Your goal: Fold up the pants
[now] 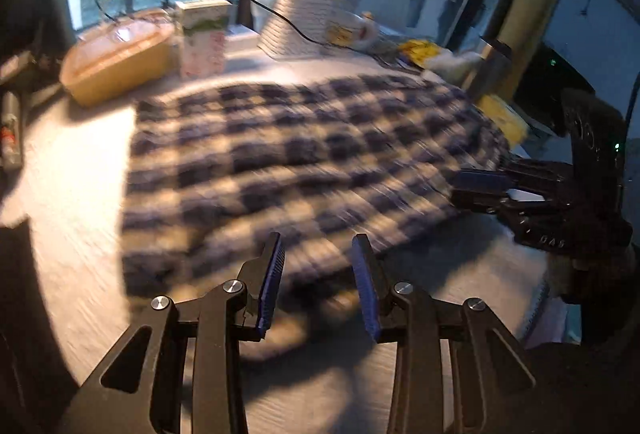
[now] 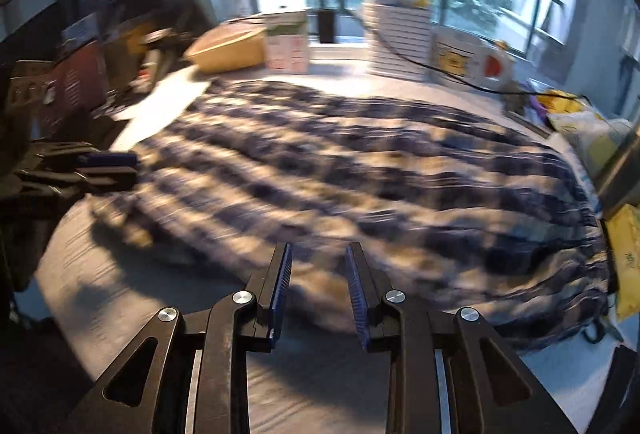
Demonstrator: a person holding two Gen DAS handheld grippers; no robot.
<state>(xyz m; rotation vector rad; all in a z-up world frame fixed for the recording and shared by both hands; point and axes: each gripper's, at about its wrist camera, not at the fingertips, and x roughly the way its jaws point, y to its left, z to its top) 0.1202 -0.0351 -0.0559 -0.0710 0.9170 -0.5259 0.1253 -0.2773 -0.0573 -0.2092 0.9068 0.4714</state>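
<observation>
Your left gripper (image 1: 318,274) has its blue-padded jaws parted with nothing between them, poised over the near hem of the navy-and-cream checked flannel pants (image 1: 288,162). Your right gripper (image 2: 318,282) is likewise released and empty, its pads apart above the near edge of the cloth.

The pants lie spread across the middle of the pale grey table (image 1: 76,194), apparently already doubled into a broad slab, though blur makes the layers hard to read. That flat lay likely suits a fold taken from the near edge, which would explain why both tools sit low and angled down at that border.

There is bare table in front of the near edge and to the left, so you have room to work there. The far side is crowded: a tan plastic lidded box (image 1: 116,62), a white-and-green carton (image 1: 202,38) and a white slatted basket (image 1: 304,22) stand just beyond the far hem, with a black cable (image 2: 440,72) trailing across. The right end runs close to yellow clutter.
</observation>
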